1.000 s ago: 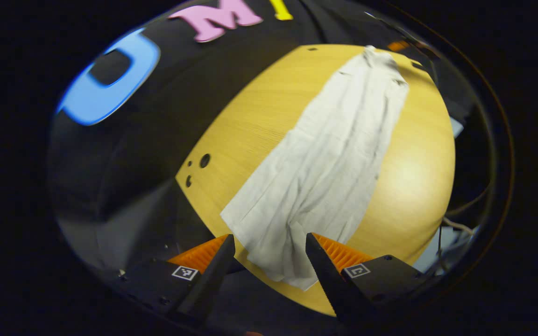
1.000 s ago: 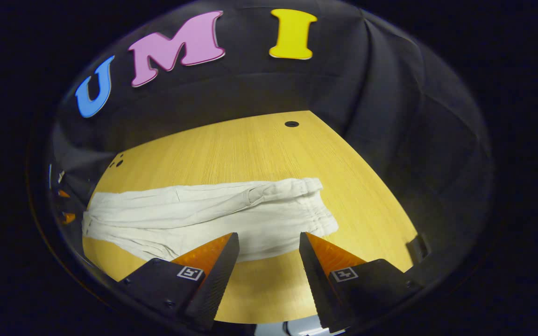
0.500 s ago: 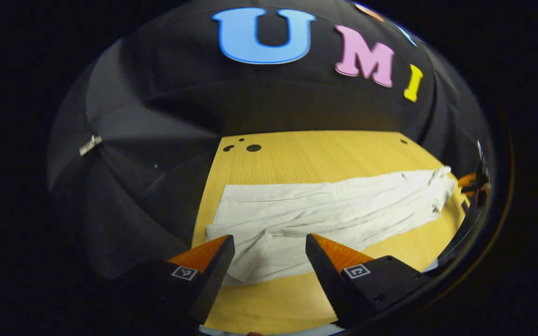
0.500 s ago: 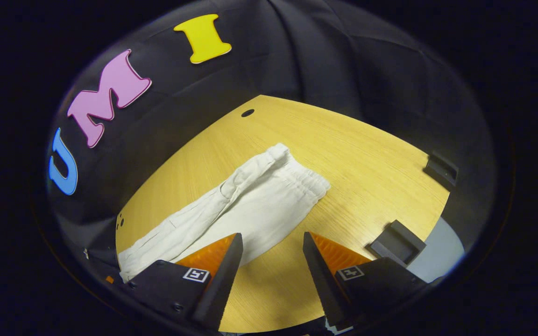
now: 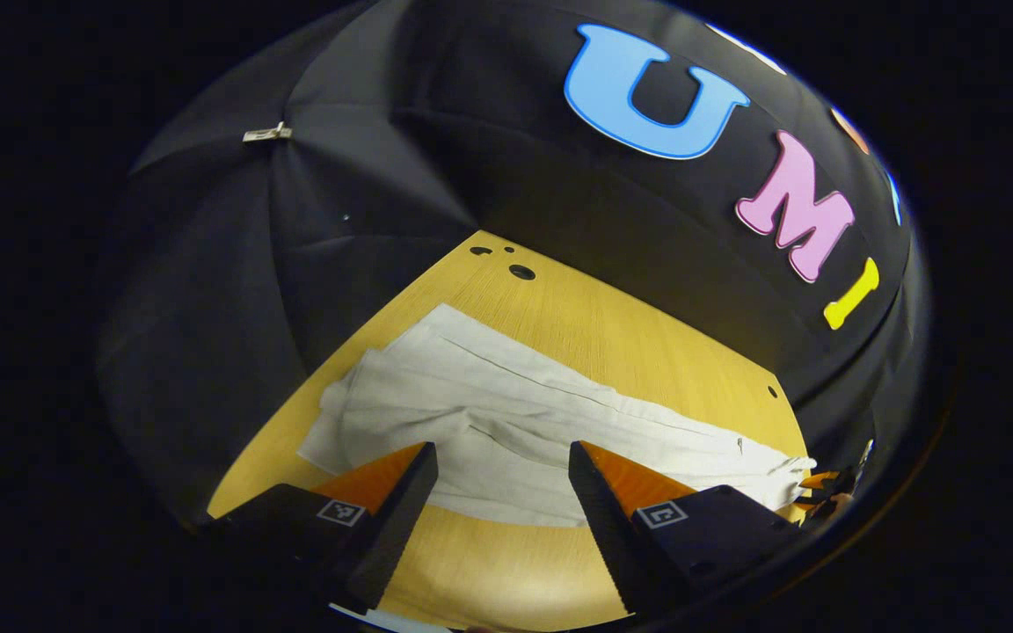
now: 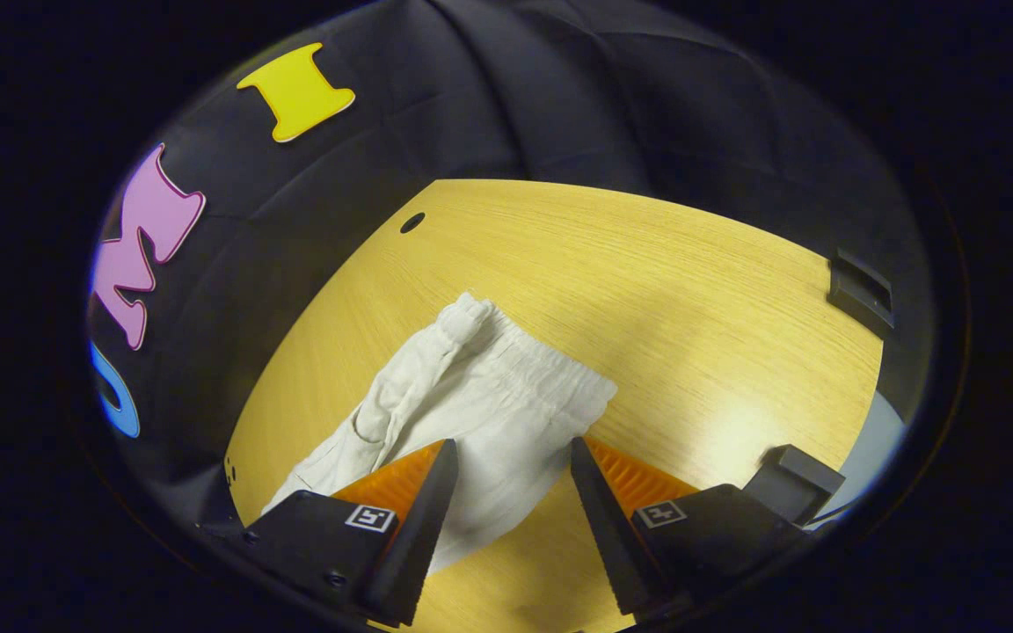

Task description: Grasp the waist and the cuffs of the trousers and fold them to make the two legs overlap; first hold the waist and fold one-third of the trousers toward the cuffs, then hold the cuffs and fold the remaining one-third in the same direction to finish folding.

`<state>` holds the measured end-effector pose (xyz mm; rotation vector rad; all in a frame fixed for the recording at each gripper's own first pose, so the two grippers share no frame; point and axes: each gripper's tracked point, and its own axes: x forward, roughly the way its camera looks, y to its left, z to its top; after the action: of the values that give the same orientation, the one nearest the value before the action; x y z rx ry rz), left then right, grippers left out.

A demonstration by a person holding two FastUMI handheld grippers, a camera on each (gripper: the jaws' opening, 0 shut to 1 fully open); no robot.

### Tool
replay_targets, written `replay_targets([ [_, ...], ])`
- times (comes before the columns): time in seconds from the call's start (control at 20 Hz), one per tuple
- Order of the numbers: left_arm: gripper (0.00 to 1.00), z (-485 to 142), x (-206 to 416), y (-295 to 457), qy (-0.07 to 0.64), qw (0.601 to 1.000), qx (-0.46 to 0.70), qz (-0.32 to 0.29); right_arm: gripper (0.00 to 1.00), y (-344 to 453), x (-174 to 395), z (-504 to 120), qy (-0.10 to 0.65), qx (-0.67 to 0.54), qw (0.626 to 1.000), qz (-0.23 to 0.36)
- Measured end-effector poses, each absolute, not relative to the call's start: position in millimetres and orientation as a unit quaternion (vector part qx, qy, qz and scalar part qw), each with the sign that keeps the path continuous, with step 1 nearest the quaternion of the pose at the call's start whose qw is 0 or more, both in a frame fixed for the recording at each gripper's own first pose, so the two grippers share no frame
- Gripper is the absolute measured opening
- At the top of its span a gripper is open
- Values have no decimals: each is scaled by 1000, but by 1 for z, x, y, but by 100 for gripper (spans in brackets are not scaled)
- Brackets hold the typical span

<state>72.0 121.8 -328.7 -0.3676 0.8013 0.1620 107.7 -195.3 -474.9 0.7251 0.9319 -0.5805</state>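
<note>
the white trousers (image 5: pixel 506 431) lie flat lengthwise on the desk (image 6: pixel 647 281), legs seemingly already overlapped. left gripper (image 5: pixel 503 479) hovers near the cuffs (image 5: pixel 357 409), right gripper (image 6: pixel 506 479) near the waist (image 6: pixel 528 369), both jaws spread, empty. next, probably: pinch the waist.
</note>
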Motion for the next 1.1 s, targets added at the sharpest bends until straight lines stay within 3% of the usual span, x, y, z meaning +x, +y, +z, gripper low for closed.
replay_targets([
  [0.25, 96, -344, 70, 114, 401, 888, -203, 94, 81, -199, 107, -487, 458, 301, 782, -297],
  [0.3, 96, -348, 68, 113, 406, 885, -206, 98, 74, -201, 105, -487, 460, 302, 779, -300],
  [0.35, 96, -352, 66, 113, 411, 881, -209, 103, 60, -194, 104, -490, 462, 323, 774, -289],
  [0.45, 96, -359, 60, 112, 419, 873, -224, 114, 10, -185, 110, -488, 447, 395, 748, -290],
  [0.5, 96, -362, 57, 110, 420, 867, -239, 121, 6, -183, 111, -485, 432, 416, 745, -292],
  [0.55, 100, -365, 54, 111, 419, 861, -257, 129, 6, -186, 116, -482, 415, 424, 750, -292],
  [0.6, 96, -367, 53, 110, 415, 855, -279, 137, 5, -186, 119, -480, 404, 422, 760, -286],
  [0.8, 96, -382, 49, 120, 410, 831, -338, 168, 5, -190, 122, -457, 382, 395, 798, -247],
  [0.9, 96, -390, 45, 126, 410, 820, -356, 178, 5, -193, 122, -449, 366, 403, 803, -241],
  [0.95, 91, -394, 45, 128, 410, 815, -367, 182, 5, -195, 122, -447, 361, 403, 806, -240],
  [1.0, 96, -394, 50, 128, 402, 814, -378, 181, 5, -195, 123, -444, 357, 403, 809, -237],
  [1.1, 95, -395, 62, 130, 388, 817, -387, 179, 5, -196, 123, -440, 352, 400, 815, -227],
])
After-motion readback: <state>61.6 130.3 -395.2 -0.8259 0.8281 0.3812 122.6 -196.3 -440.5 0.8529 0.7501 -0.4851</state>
